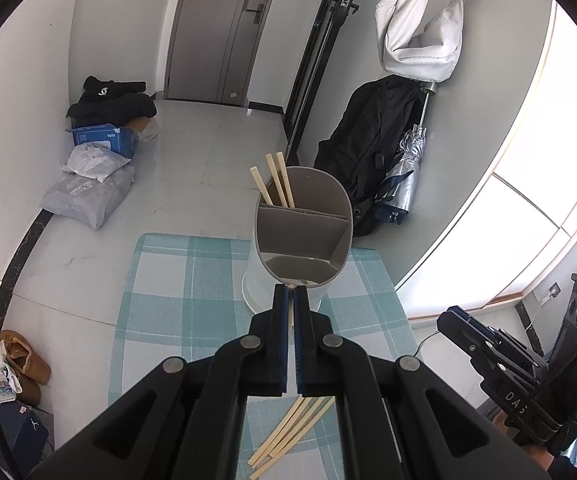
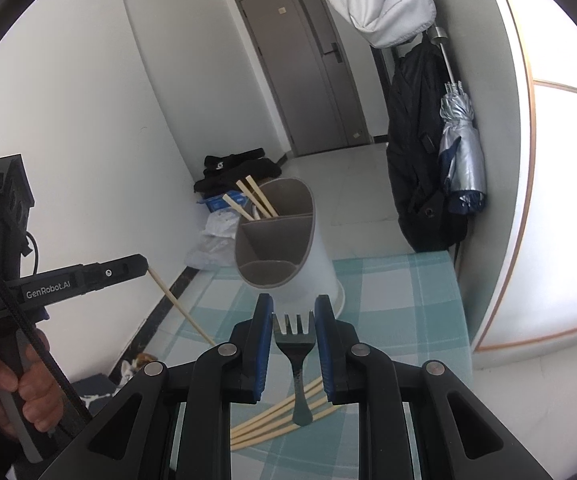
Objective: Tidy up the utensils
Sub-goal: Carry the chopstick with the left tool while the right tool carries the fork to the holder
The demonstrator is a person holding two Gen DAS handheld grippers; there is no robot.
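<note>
Chopstick (image 2: 180, 306) pinched in the nearly closed left gripper (image 1: 290, 292) just before the holder (image 1: 302, 236) — right gripper (image 2: 293, 312) gapes around a fork (image 2: 297, 354), untouched.

Lower ends of table chopsticks (image 1: 288, 432) behind the left hand-held gripper (image 1: 290, 292), fork (image 2: 296, 360) handle partly hidden.
</note>
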